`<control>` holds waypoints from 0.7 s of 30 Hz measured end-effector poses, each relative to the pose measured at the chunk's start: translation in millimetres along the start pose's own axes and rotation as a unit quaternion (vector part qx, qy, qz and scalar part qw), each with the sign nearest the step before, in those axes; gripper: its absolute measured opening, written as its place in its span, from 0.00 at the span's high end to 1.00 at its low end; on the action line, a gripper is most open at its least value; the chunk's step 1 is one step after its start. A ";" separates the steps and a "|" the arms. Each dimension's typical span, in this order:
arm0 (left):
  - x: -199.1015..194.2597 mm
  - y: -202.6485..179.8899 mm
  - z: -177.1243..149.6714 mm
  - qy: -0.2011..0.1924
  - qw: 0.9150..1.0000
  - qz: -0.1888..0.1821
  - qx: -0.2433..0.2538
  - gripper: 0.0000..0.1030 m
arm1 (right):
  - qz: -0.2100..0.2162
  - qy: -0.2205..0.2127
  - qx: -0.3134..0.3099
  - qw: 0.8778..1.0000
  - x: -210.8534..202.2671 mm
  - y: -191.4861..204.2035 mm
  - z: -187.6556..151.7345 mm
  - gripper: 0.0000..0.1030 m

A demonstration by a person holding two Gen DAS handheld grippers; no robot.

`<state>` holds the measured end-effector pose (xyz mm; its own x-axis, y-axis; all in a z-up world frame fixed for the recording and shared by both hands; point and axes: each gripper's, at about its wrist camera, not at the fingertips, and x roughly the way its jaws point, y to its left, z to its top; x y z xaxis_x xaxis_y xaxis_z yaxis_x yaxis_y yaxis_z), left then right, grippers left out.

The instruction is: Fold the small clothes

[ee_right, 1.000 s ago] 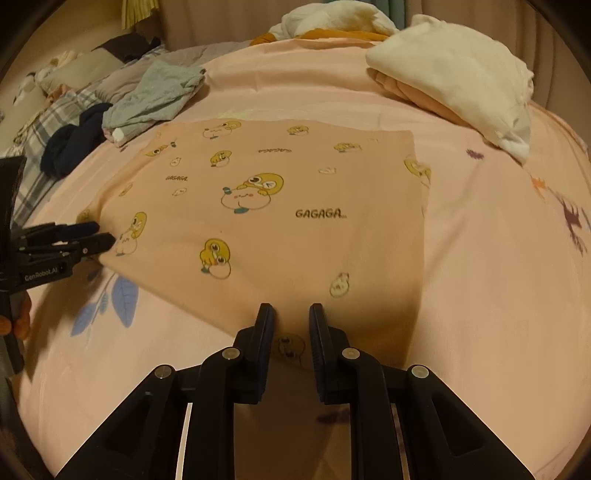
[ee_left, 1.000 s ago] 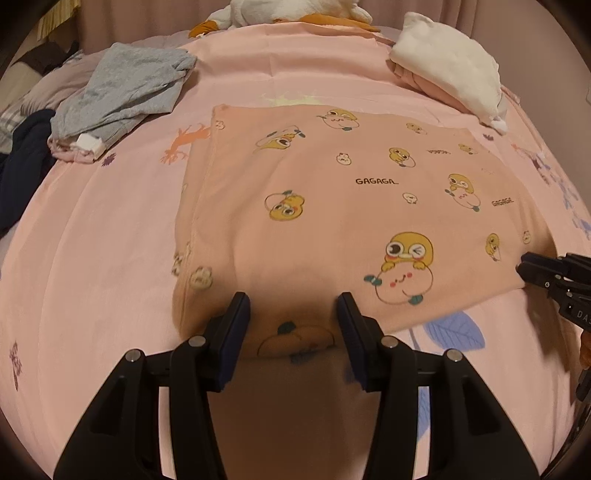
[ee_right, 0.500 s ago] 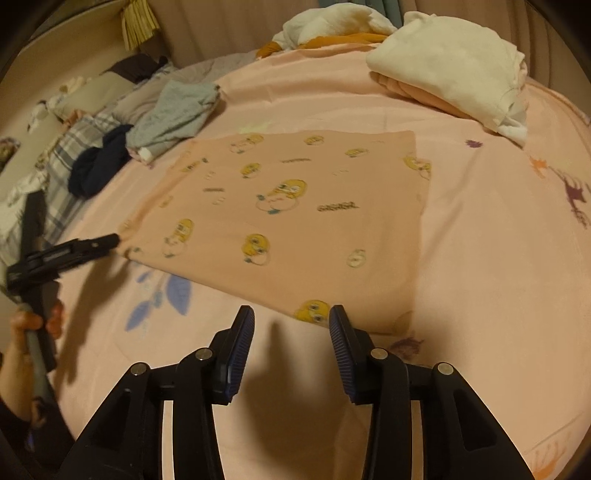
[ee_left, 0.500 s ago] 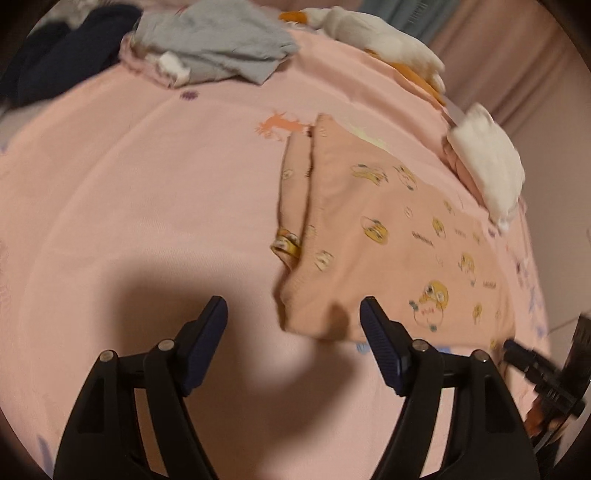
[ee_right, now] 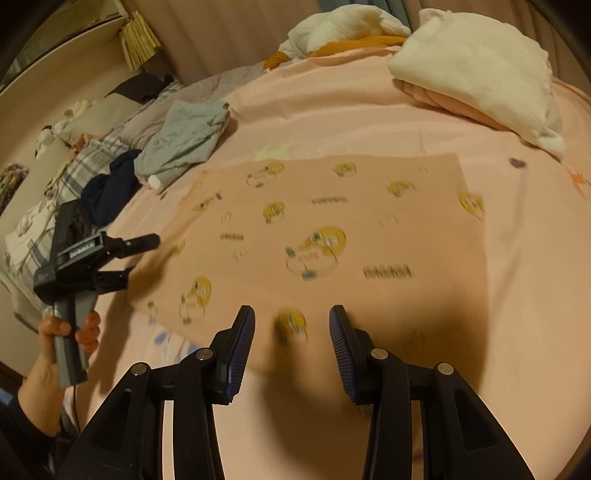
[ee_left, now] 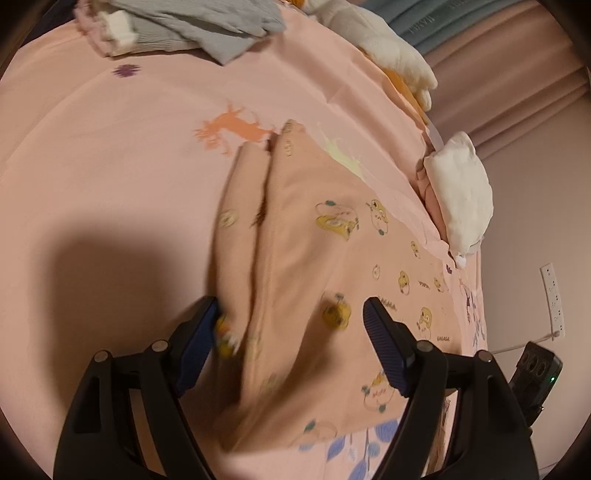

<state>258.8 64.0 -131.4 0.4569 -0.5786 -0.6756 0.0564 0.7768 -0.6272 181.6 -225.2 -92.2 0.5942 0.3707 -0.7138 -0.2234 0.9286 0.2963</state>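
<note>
A peach garment with yellow cartoon prints lies flat on the pink bedsheet, folded into a rectangle. In the left wrist view the garment shows its folded left edge. My left gripper is open, its jaws straddling the garment's left near corner. It also shows in the right wrist view, held in a hand at the garment's left edge. My right gripper is open over the garment's near edge, around a yellow print.
A folded white and pink stack sits at the back right. A grey garment and dark and plaid clothes lie at the left. A white plush toy lies at the back. A wall socket is at the right.
Both grippers have opened wide. The left gripper swung around to the garment's left edge and closed in on its corner. The right gripper pulled back, then moved forward over the near edge.
</note>
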 end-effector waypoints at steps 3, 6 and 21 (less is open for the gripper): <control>12.4 -5.4 12.5 0.011 1.000 -0.006 0.003 0.25 | 0.000 -0.003 -0.004 1.000 13.6 3.8 16.2 0.60; 20.2 -10.5 21.4 0.013 1.000 -0.001 0.006 0.33 | -0.008 -0.002 -0.006 1.000 35.9 10.6 38.7 0.60; 30.4 -18.1 20.1 0.014 0.994 0.091 0.065 0.74 | -0.072 0.038 -0.037 0.996 105.9 38.5 78.1 0.80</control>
<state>289.6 37.3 -132.8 0.4451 -0.4308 -0.7851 0.0899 0.8938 -0.4394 296.3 -151.4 -106.9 0.5640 0.2305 -0.7930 -0.1974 0.9701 0.1415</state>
